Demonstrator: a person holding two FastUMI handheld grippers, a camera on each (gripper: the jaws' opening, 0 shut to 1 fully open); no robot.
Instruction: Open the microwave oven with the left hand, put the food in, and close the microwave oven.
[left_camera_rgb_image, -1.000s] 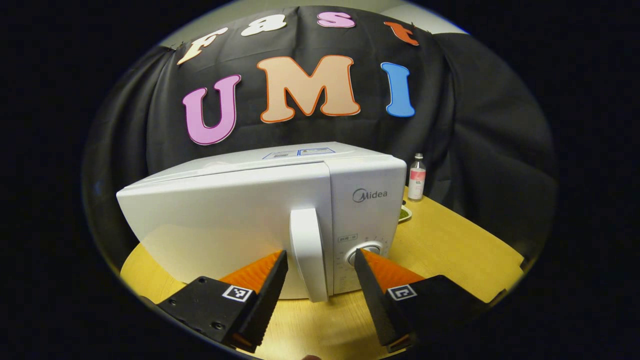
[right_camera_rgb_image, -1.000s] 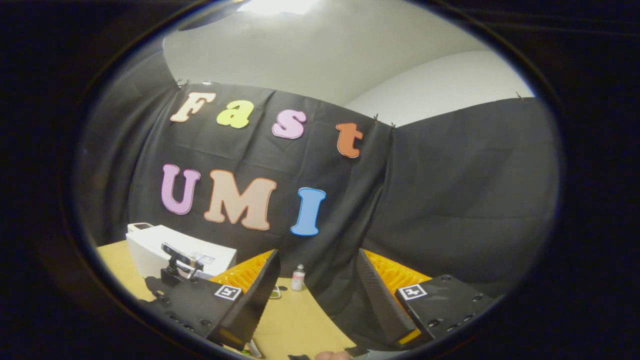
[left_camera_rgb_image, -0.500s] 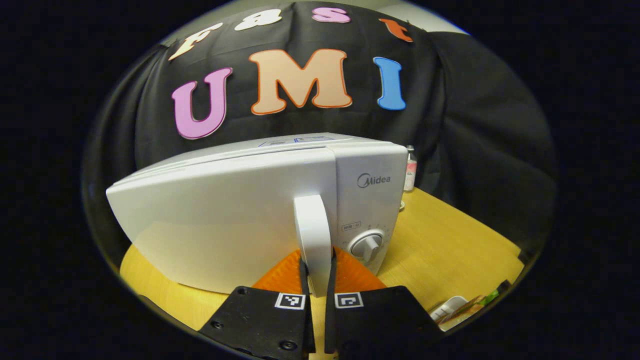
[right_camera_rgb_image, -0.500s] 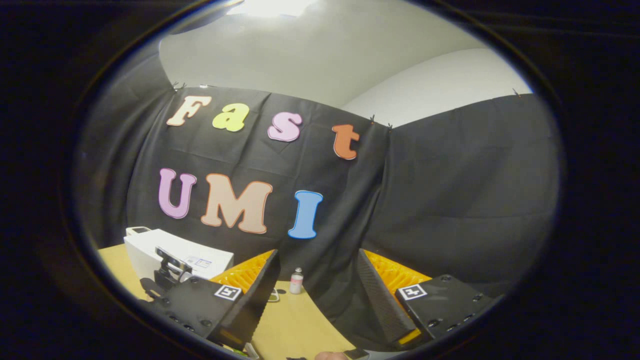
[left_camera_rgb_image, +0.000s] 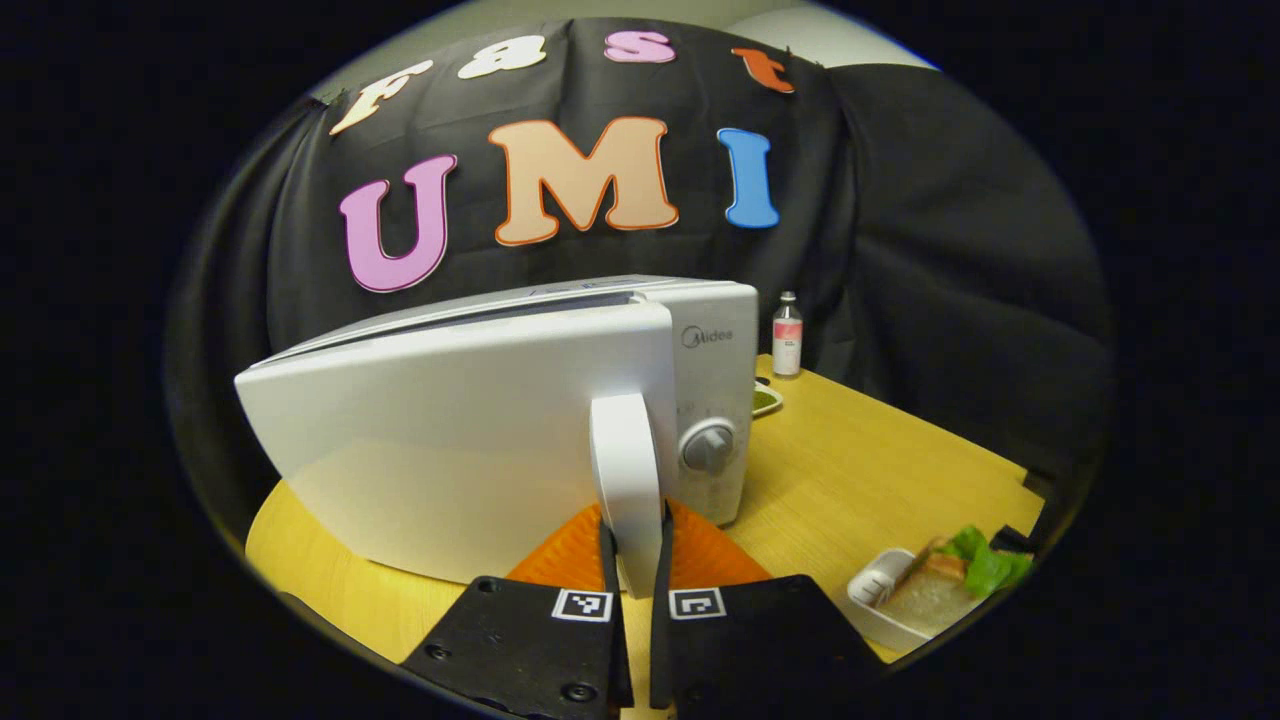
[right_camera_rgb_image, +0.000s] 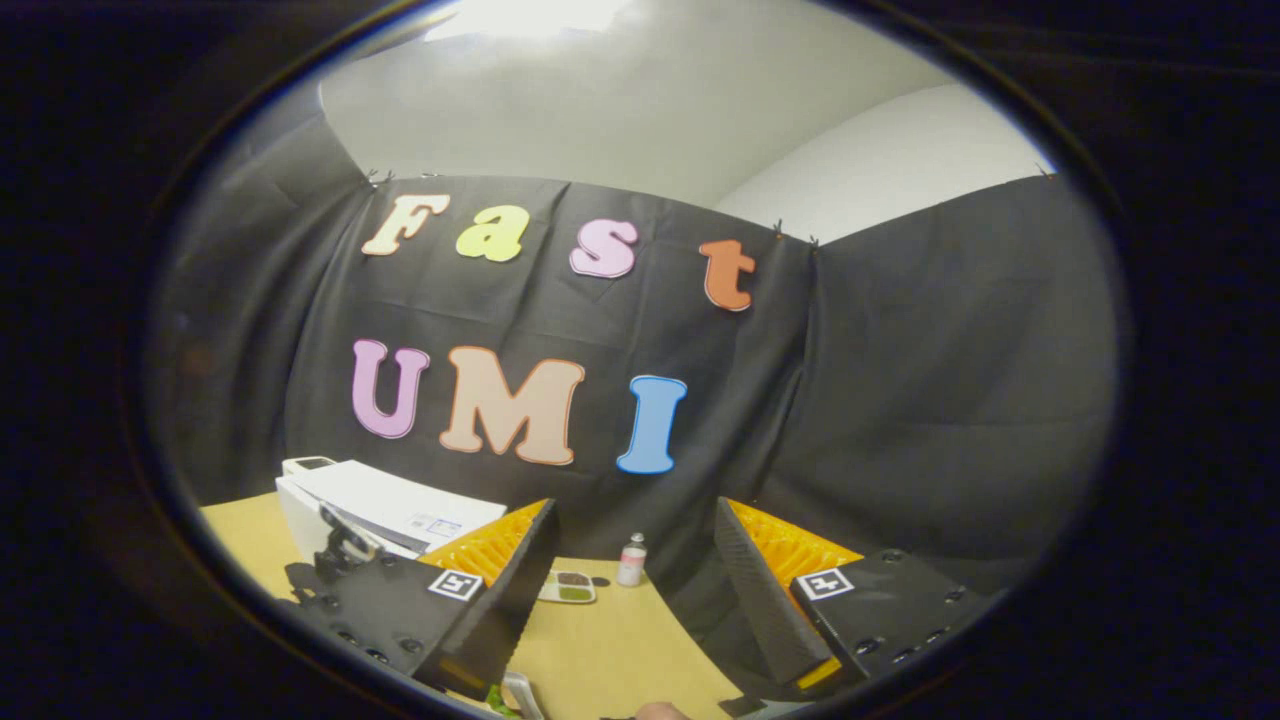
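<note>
Left gripper view sits close against the microwave (left_camera_rgb_image: 480, 430); right gripper view, seemingly farther, shares it.

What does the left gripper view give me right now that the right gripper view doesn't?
Left gripper view: the left gripper shut on the door handle, the door pulled slightly ajar, the dial, and the tray of food at the table edge.

Right gripper view: the right gripper open and holding nothing, raised, with the ceiling above the cloth.

Both: the white microwave, the small bottle, the little dish near it and the wooden table.
</note>
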